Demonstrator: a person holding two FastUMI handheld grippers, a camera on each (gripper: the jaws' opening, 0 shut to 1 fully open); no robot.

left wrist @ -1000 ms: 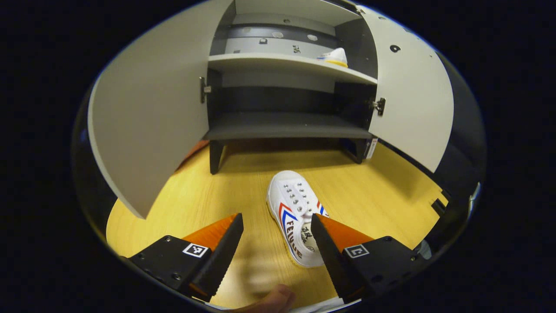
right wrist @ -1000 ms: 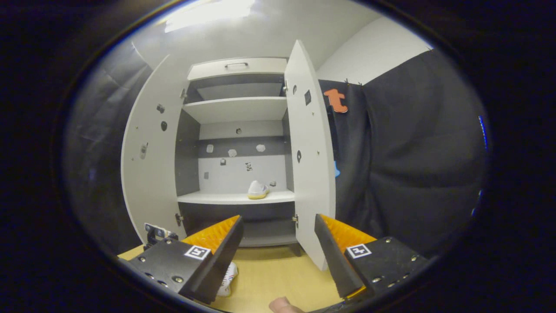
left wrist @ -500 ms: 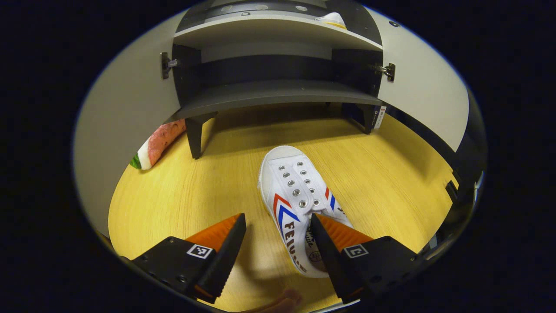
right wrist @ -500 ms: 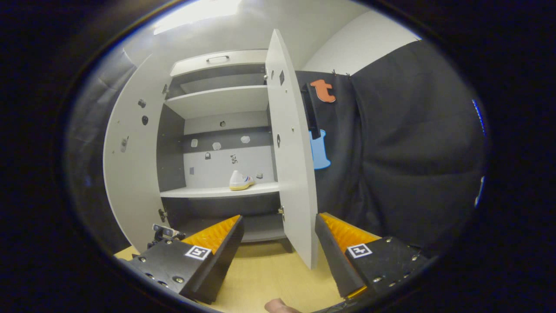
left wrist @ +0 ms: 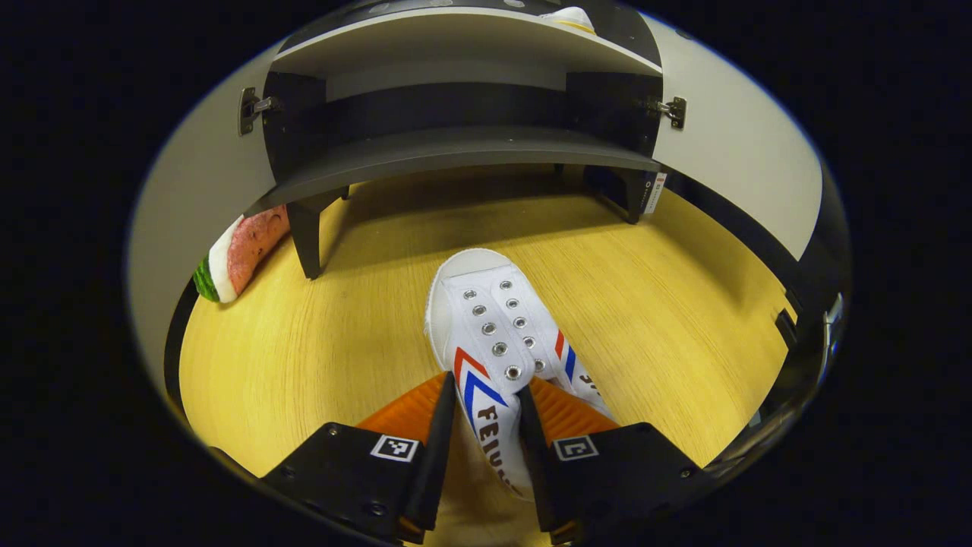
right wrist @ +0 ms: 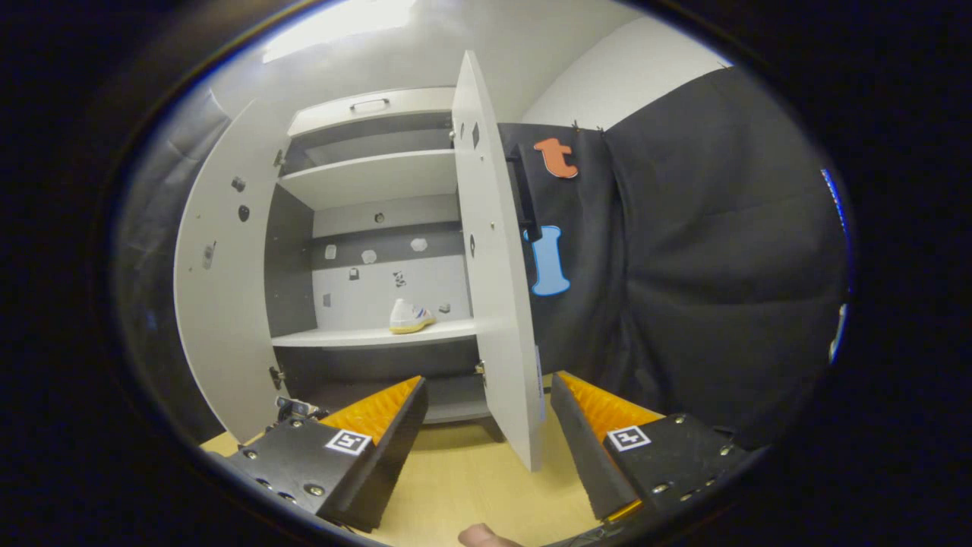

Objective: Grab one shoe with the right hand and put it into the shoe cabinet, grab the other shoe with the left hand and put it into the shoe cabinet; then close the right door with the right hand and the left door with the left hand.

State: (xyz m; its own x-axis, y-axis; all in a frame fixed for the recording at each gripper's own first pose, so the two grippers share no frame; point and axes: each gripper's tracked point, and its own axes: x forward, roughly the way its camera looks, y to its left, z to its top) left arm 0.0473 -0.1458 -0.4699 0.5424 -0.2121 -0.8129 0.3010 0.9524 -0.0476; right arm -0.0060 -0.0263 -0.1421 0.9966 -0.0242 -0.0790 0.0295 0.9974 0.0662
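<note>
A white shoe [left wrist: 493,342] with red and blue chevrons lies on the wooden floor, toe toward the cabinet [left wrist: 456,148]. My left gripper [left wrist: 486,399] has closed on its heel side, both orange fingers pressing the shoe's side wall. The other white shoe [right wrist: 410,317] with a yellow sole stands on the middle shelf [right wrist: 372,336], also visible as a shoe [left wrist: 566,17] at the top of the left gripper view. My right gripper [right wrist: 486,391] hangs open and empty in front of the right door [right wrist: 493,273]. Both doors stand open.
A watermelon-slice toy [left wrist: 239,251] lies on the floor left of the cabinet leg [left wrist: 306,239]. The left door [right wrist: 220,289] swings wide. Black cloth wall [right wrist: 683,266] stands right of the cabinet. A fingertip [right wrist: 482,535] shows at the bottom of the right gripper view.
My left gripper dropped down and forward over the floor shoe and closed on it. My right gripper drifted right, so the right door now appears nearly edge-on.
</note>
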